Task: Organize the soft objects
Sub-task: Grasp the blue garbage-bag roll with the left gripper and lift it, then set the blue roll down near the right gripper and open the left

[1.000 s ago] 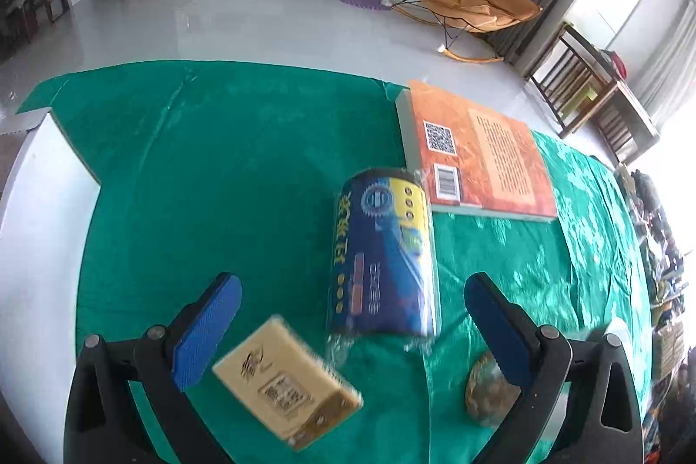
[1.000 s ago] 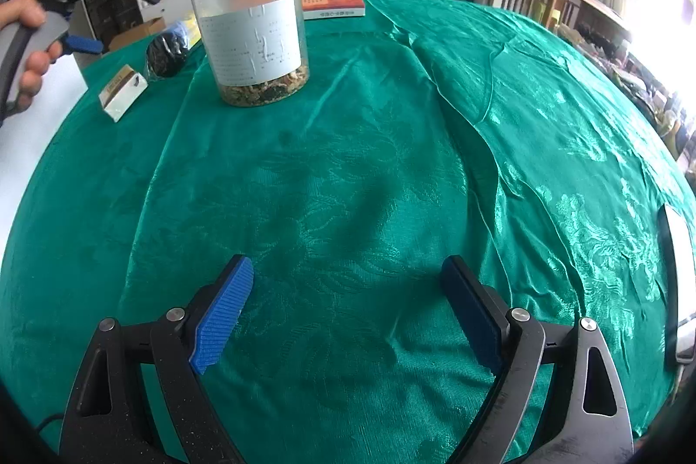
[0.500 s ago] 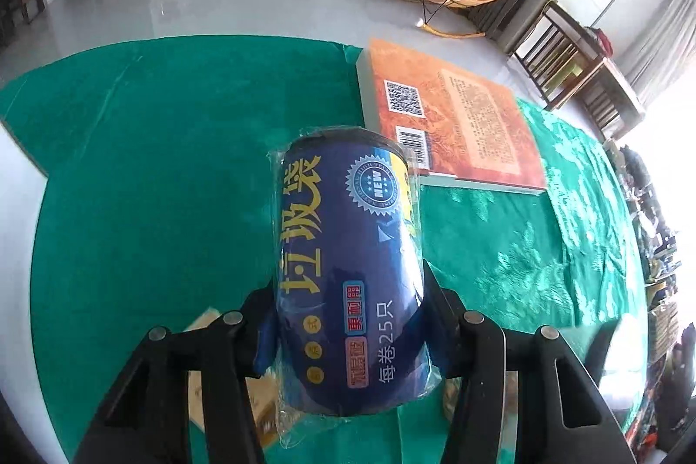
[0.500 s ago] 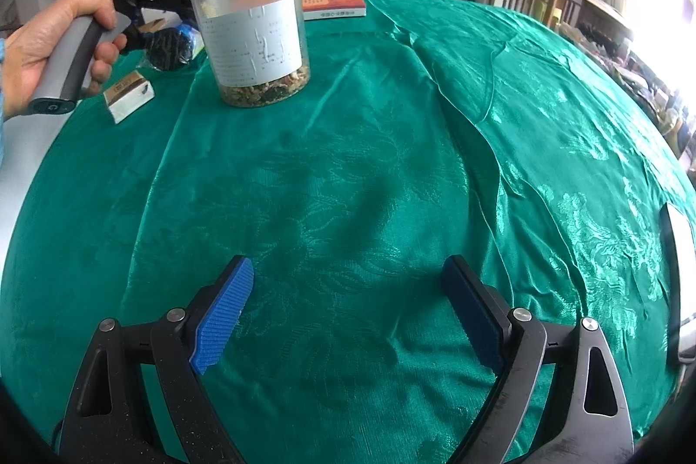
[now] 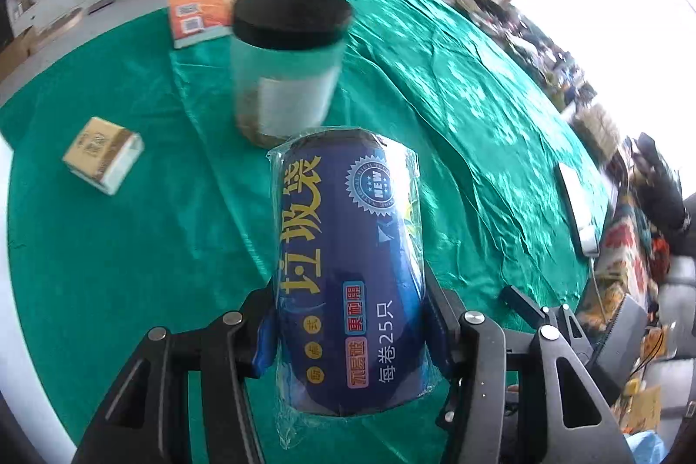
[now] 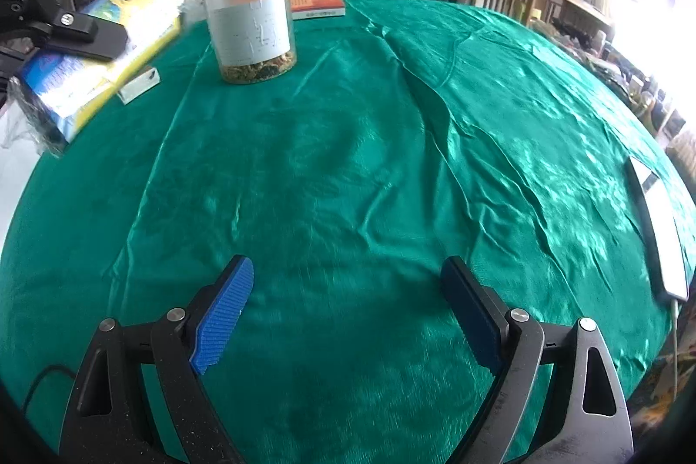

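My left gripper (image 5: 348, 333) is shut on a blue and yellow roll of trash bags (image 5: 348, 268) in clear wrap and holds it above the green tablecloth. The roll also shows in the right wrist view (image 6: 100, 55) at the far left, lifted off the table, with the left gripper's black finger across it. My right gripper (image 6: 348, 312) is open and empty, low over the near part of the cloth. A small tan tissue pack (image 5: 104, 153) lies on the cloth at the left.
A clear jar with a black lid (image 5: 287, 68) (image 6: 248, 16) stands on the green cloth (image 6: 369, 168). An orange book (image 5: 195, 14) (image 6: 315, 3) lies behind it. A white flat device (image 6: 657, 229) lies near the right edge.
My left gripper closed on the trash bag roll, lifted it off the cloth and swung right toward the jar. My right gripper has stayed put.
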A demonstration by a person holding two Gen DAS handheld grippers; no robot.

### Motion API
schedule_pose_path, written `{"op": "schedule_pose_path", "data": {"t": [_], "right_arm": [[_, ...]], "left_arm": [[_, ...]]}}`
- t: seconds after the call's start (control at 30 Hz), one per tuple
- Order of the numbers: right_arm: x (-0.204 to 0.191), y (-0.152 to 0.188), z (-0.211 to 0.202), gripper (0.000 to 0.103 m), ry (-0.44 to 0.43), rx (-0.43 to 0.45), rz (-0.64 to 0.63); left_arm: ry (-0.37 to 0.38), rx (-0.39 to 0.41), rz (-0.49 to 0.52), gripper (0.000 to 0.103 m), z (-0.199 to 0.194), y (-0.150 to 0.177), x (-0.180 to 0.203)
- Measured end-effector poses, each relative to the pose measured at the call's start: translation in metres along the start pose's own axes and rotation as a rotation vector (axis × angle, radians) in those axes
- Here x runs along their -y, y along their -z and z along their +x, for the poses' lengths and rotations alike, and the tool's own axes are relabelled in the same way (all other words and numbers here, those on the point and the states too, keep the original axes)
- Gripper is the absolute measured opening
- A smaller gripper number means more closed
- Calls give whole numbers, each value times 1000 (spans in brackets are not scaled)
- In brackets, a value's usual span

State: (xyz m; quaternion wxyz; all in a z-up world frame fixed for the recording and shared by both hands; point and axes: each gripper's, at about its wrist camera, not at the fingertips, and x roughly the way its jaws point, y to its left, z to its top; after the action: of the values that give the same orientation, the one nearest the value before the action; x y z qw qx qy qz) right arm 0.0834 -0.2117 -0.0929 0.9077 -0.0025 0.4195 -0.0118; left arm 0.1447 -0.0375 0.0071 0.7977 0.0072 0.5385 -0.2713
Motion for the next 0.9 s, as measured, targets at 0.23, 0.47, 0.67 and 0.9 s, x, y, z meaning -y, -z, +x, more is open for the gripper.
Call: {"op": "schedule_pose_path", "data": {"t": [0.23, 0.47, 0.67, 0.9], "right_arm": [[13, 11, -5, 90, 3, 57, 25], [15, 10, -3, 90, 16, 69, 34], [15, 12, -4, 90, 17, 74, 32], [15, 13, -5, 90, 18, 74, 31]], "left_arm": [[-35, 77, -14, 75, 51, -31, 31], [-208, 179, -82, 102, -1, 10, -24], [-376, 127, -191, 102, 22, 48, -93], [-405, 213, -164, 103, 48, 44, -85]]}}
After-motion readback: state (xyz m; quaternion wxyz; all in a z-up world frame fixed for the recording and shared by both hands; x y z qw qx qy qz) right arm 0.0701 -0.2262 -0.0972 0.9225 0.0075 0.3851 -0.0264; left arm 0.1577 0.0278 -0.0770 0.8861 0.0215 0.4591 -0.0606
